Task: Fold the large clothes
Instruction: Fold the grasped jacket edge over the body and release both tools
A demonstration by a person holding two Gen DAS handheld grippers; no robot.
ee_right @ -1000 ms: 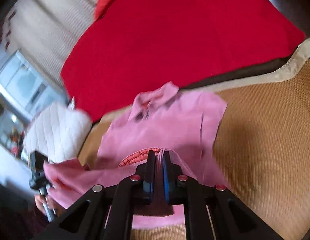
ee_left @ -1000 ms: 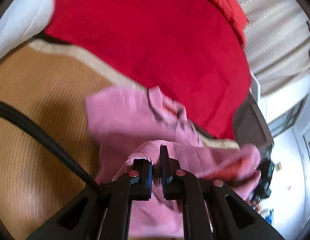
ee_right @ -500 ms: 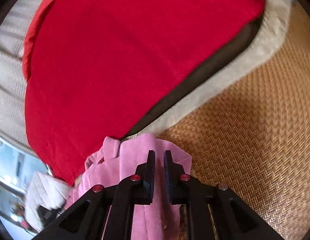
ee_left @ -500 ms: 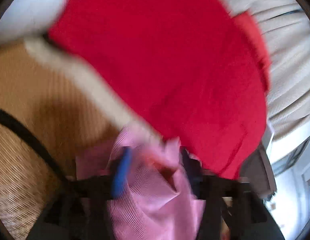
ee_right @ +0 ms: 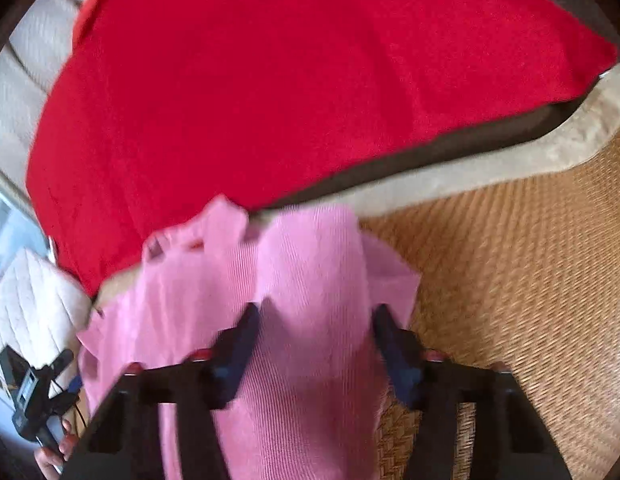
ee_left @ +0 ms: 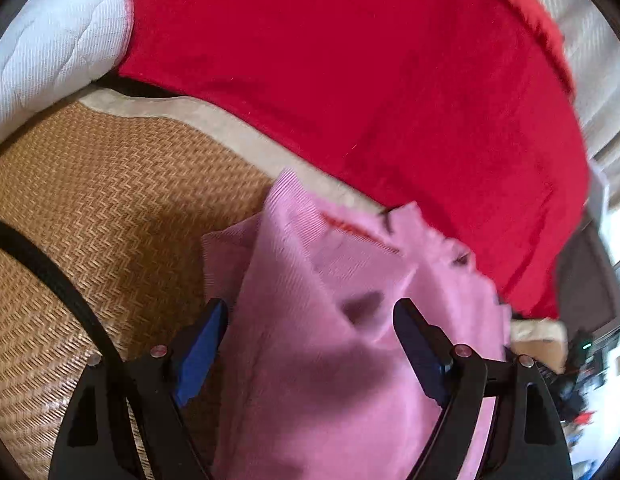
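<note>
A pink ribbed garment (ee_left: 350,248) lies bunched on the woven mat (ee_left: 109,200), its collar end touching the beige border. My left gripper (ee_left: 310,308) hangs just over it. Its jaws are opening and stand wide, with loose cloth between them that the blue pads (ee_left: 201,344) do not press. In the right wrist view the same garment (ee_right: 310,256) fills the gap of my right gripper (ee_right: 316,312). Those jaws are also opening, and the cloth lies slack between them.
A red blanket (ee_left: 370,80) covers the bed behind the mat's beige border (ee_right: 490,172). A white quilted cushion (ee_left: 49,40) sits at the upper left, and a black cable (ee_left: 49,272) crosses the mat. A hand (ee_right: 49,452) holds a black device (ee_right: 29,392) at the lower left.
Both grippers were shut on the pink cloth's edge; now both stand apart and the cloth has dropped onto the mat. Both hands came down and forward, folding the garment over itself.
</note>
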